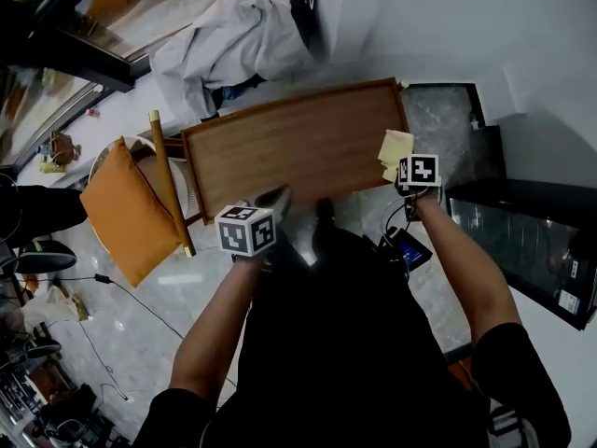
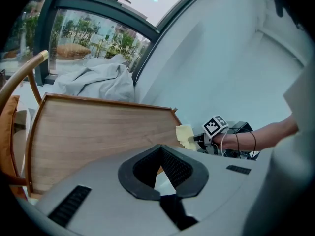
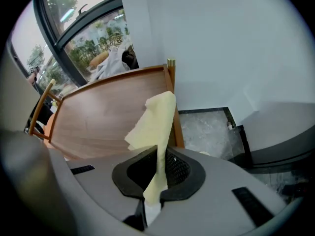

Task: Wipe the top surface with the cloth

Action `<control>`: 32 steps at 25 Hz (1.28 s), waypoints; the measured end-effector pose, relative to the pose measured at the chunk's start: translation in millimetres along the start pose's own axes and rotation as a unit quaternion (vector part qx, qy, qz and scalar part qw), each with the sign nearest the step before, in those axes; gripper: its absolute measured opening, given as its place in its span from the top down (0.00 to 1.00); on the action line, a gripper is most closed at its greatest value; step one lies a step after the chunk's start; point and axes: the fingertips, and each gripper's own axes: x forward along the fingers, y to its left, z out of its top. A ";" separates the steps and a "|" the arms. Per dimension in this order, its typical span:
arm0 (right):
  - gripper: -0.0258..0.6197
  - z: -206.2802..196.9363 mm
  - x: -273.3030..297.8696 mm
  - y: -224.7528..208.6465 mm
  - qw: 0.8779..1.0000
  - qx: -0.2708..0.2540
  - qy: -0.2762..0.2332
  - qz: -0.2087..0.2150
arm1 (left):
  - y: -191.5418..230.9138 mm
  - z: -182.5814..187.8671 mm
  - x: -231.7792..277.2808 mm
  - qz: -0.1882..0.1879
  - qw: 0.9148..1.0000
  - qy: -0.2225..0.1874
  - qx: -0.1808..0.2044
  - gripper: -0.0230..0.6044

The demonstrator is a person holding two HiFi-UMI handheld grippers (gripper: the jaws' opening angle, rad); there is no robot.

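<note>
Cloth [image 3: 156,127]: yellow, pinched in right gripper [image 3: 156,178], at right edge of tabletop [image 1: 298,147].
Left gripper [image 2: 160,168]: jaws together, empty, near edge.
Technique: lay cloth flat, sweep leftward, overlapping passes.

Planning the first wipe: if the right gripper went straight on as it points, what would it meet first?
Probably the wooden top near its right rim, the cloth in the right gripper touching first; depth is unclear.
</note>
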 end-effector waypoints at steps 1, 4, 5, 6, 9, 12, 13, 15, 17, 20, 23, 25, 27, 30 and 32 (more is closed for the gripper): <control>0.91 3.2 -3.5 2.6 1.000 -0.002 -0.010 0.004 | 2.4 -0.3 -2.1 0.002 1.000 -0.002 -0.003 0.95; 0.91 18.4 -17.6 22.2 0.998 -0.030 -0.046 0.031 | 9.2 2.1 -8.8 0.005 1.000 -0.012 -0.011 0.95; 0.91 25.7 -24.0 33.2 0.996 -0.058 -0.060 0.041 | 10.7 3.9 -11.7 0.004 1.000 -0.017 -0.015 0.95; 0.91 33.6 -31.9 46.7 0.991 -0.094 -0.077 0.049 | 11.7 5.8 -15.4 0.004 0.999 -0.025 -0.019 0.95; 0.91 55.2 -62.4 97.7 0.972 -0.175 -0.128 0.096 | 10.9 16.0 -30.4 0.000 0.998 -0.055 -0.035 0.95; 0.91 75.4 -96.9 149.8 0.947 -0.217 -0.171 0.161 | 3.1 33.1 -42.3 -0.014 0.995 -0.084 -0.045 0.95; 0.91 81.8 -109.3 165.6 0.938 -0.233 -0.185 0.176 | -0.3 39.1 -46.0 -0.021 0.994 -0.093 -0.047 0.95; 0.91 92.7 -136.3 197.3 0.917 -0.266 -0.213 0.205 | -7.2 52.6 -55.9 -0.034 0.992 -0.113 -0.048 0.95; 0.91 102.7 -166.0 227.6 0.892 -0.299 -0.243 0.237 | -14.6 69.8 -69.6 -0.044 0.989 -0.138 -0.041 0.95; 0.91 115.5 -210.4 260.2 0.858 -0.343 -0.283 0.257 | -29.0 97.0 -96.8 -0.062 0.982 -0.178 -0.026 0.95; 0.91 121.4 -254.1 279.1 0.837 -0.348 -0.318 0.278 | -46.1 113.4 -127.6 -0.070 0.976 -0.206 -0.001 0.95; 0.91 124.1 -283.7 288.0 0.823 -0.336 -0.341 0.306 | -58.4 122.7 -148.5 -0.072 0.971 -0.228 0.019 0.95; 0.91 126.5 -310.3 292.1 0.809 -0.331 -0.363 0.323 | -72.6 130.8 -168.6 -0.077 0.964 -0.253 0.035 0.95; 0.91 129.2 -344.4 288.9 0.796 -0.327 -0.390 0.326 | -97.9 138.5 -192.4 -0.097 0.955 -0.274 0.056 0.95; 0.91 125.1 -366.2 281.8 0.792 -0.314 -0.404 0.333 | -116.9 136.9 -204.3 -0.115 0.952 -0.274 0.077 0.95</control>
